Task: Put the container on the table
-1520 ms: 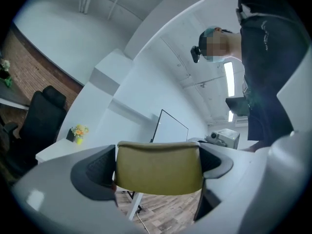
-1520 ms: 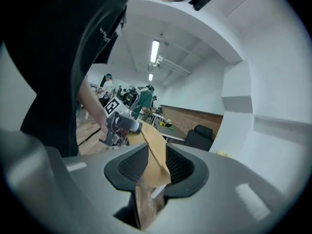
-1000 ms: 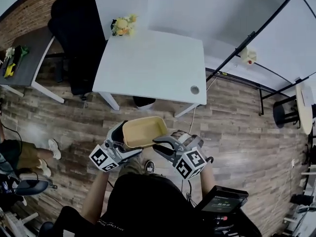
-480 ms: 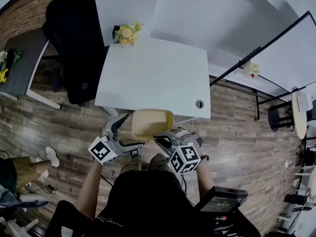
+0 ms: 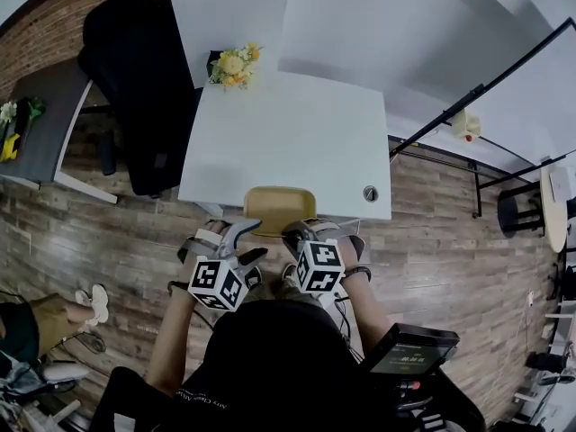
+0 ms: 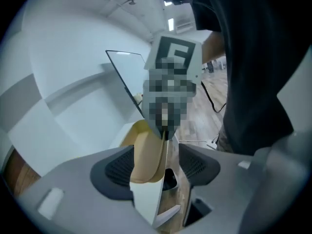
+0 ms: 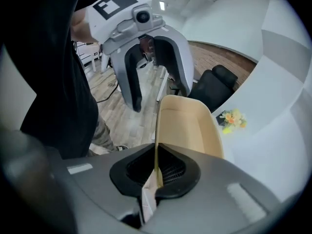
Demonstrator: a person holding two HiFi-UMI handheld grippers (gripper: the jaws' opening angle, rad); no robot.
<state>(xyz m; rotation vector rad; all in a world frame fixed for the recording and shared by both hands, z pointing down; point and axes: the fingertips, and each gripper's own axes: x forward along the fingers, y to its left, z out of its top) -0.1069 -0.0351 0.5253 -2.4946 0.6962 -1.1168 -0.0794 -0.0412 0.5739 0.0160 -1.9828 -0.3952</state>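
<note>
Container (image 5: pixel 280 205) pinched in right hand-held gripper (image 7: pixel 156 169) — left hand-held gripper (image 6: pixel 157 165), jaws just closing, straddles its wall.

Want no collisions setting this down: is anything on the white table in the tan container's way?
Nothing visible. The container hangs over the table's near edge with bare tabletop ahead. The flowers stand at the far left corner and the round grommet lies to its right, both clear of it.

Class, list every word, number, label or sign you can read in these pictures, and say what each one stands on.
No text can be read.
Black device screen: greenish marks, too small to read.
Marker cubes: black-and-white square patterns, no words.
</note>
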